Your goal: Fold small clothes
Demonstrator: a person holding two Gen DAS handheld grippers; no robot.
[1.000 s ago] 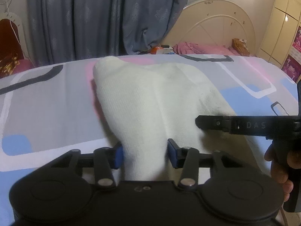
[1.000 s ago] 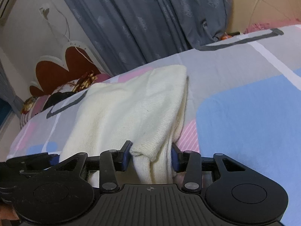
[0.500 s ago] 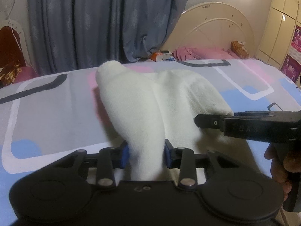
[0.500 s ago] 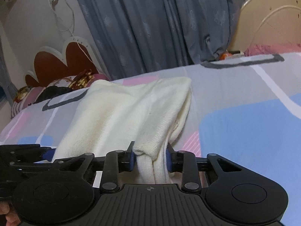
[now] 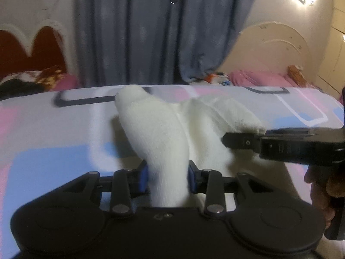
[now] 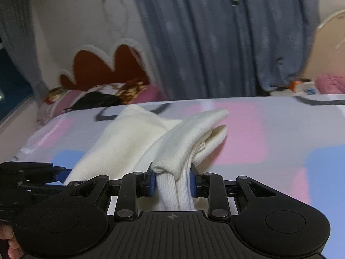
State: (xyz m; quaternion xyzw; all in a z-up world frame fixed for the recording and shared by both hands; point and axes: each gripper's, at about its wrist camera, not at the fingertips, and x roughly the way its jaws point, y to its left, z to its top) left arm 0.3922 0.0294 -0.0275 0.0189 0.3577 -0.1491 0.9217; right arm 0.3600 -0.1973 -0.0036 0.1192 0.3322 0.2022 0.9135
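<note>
**Both grippers clamped on cream knit, near edge lifted off bed**

Left to right. Left gripper [image 5: 167, 178]: blue pads pressed into a bunched fold of the cream garment [image 5: 159, 133], clamped on it. Garment runs from the jaws out across the bed [image 5: 54, 133], far end resting on the patterned sheet, near end raised. Right gripper [image 6: 172, 182]: clamped on the other near corner, ribbed hem and a doubled layer squeezed between the pads. In the left wrist view it shows side-on at the right, held by a hand [image 5: 323, 185].

Handling, judged: soft, light, floppy knit; sags between the two grips, no stiffness, not fragile, not slippery. Thick enough to bunch, so layers may shift. Best hold is at the hem corners, as now.

Around: grey-blue curtain [image 6: 215, 43] behind, red scalloped headboard [image 6: 103, 64] at left with pillows [image 6: 97, 97], cream headboard [image 5: 276, 49] at right. All well apart from the garment. Sheet ahead shows nothing blocking a fold forward.
</note>
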